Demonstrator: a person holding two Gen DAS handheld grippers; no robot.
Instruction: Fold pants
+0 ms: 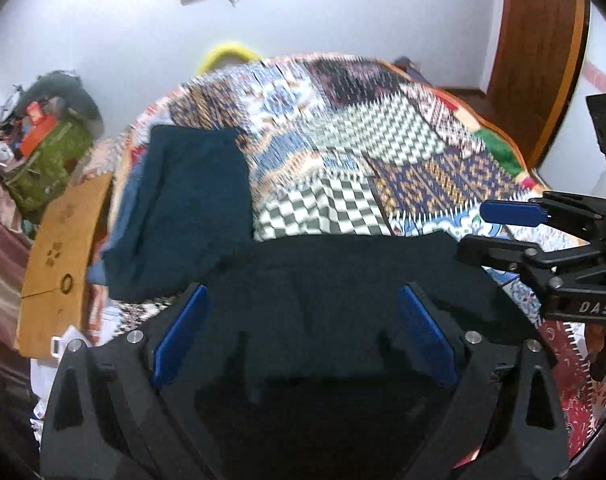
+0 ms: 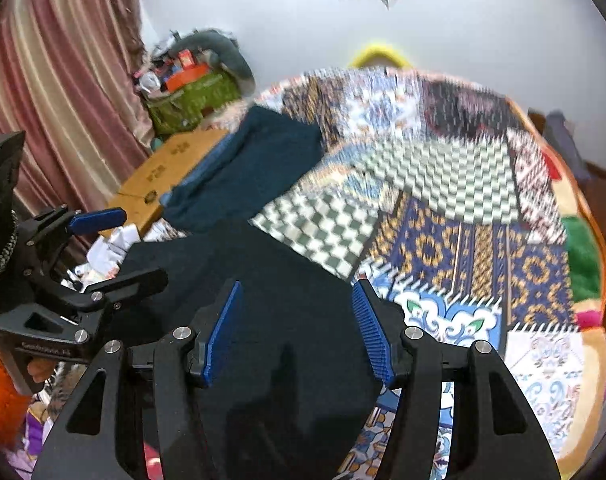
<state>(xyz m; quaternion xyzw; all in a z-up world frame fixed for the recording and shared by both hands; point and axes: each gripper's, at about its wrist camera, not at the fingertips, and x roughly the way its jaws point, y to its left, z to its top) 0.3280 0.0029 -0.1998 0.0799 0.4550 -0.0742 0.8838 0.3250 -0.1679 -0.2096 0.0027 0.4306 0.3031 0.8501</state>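
Dark navy pants [image 1: 343, 280] lie folded on the patchwork bedspread [image 1: 363, 152] at the near edge; they also show in the right wrist view [image 2: 263, 280]. My left gripper [image 1: 303, 292] is open, its blue pads spread above the pants, holding nothing. My right gripper [image 2: 297, 286] is open above the same pants near their right edge. The right gripper also shows in the left wrist view [image 1: 475, 232] at the right, jaws apart. The left gripper shows in the right wrist view [image 2: 143, 244] at the left, jaws apart.
A teal folded garment [image 1: 191, 208] on a blue one lies at the bed's left side, also in the right wrist view [image 2: 255, 168]. A cardboard box [image 1: 59, 256], a green bag [image 1: 47, 160] and curtains [image 2: 55, 92] stand left of the bed. A wooden door [image 1: 539, 60] is at right.
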